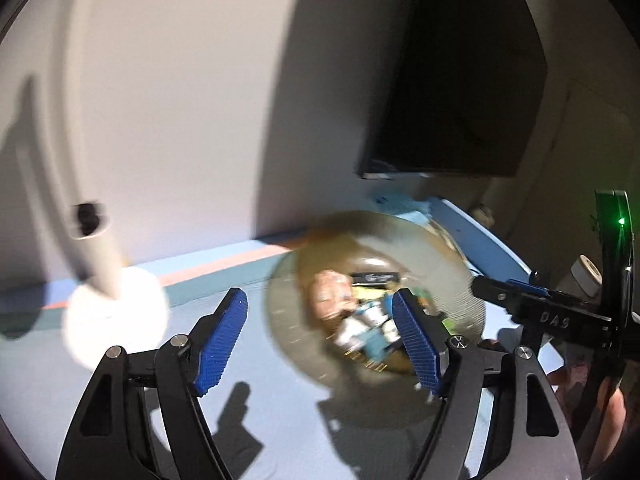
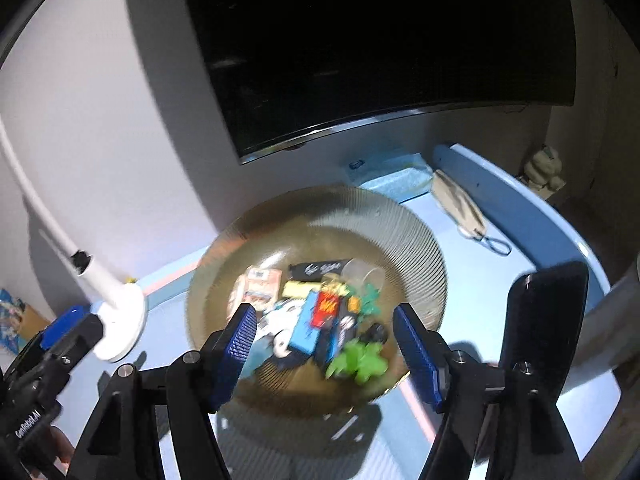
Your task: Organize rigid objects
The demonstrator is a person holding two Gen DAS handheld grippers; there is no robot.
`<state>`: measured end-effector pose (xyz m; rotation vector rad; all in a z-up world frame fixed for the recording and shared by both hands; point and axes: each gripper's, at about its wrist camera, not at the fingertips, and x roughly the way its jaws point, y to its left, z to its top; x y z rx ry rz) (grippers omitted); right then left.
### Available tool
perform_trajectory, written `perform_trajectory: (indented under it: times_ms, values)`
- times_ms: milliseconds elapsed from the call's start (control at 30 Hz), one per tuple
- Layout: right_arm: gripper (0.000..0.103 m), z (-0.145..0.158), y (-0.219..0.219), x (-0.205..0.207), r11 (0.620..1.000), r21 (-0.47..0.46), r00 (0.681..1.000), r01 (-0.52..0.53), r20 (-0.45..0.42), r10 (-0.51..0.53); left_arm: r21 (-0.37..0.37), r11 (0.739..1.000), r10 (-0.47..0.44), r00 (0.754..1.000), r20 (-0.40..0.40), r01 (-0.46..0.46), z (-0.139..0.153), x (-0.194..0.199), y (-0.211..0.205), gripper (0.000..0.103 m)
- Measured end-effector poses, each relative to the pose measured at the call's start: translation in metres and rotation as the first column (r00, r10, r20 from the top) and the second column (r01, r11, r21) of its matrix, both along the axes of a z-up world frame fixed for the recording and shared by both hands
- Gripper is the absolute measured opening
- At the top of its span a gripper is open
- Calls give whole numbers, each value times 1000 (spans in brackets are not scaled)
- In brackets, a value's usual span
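Note:
A ribbed amber glass plate point(image 2: 320, 208) sits on the light blue table and holds several small items. Among them are a pink packet point(image 2: 258, 286), a black bar point(image 2: 320, 270), a clear cup point(image 2: 362, 274), a blue box with a red label point(image 2: 316, 320) and a green toy point(image 2: 360, 362). My right gripper point(image 2: 325, 312) hovers open over the plate's near side, with nothing pinched. My left gripper point(image 1: 320, 300) is open too, left of the blurred plate point(image 1: 372, 224), with its right finger in front of the items. Each gripper shows at the edge of the other's view.
A white lamp with a round base point(image 2: 120, 320) stands left of the plate. A dark monitor point(image 2: 380, 60) hangs on the wall behind. A beige pouch with a loop point(image 2: 456, 200) lies by the table's raised blue rim point(image 2: 520, 208). A tape roll point(image 1: 586, 276) is at far right.

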<state>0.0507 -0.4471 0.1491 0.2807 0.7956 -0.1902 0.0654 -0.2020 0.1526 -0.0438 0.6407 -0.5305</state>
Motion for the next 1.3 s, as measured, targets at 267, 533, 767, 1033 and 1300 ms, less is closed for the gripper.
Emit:
perform_trajectory:
  times_ms: [267,533,767,1033,1300]
  values:
    - [69,9,64,-24,991,41,992,-128,24,127,-15,985,173,984,39,-172,15,-51,99,80]
    - [87,-7,150,-45,962,-7,962,-273,33,273,55,941,334,942,15,-335,-11,-88,176,80]
    - [88,-96,210,-59,943,-38,943,-331,23,332,116,894,446,882,-150,-433,-101,-96,217,80]
    - [88,-128,217,-60,936,-50,937,-347,11,348,170,861,507,838,-201,-480,-143,-90,223,80]
    - [88,-131,230,-62,920,-111,926,-376,-2,378,123,860,509,847,-152,-495,-137,-100,222,80]
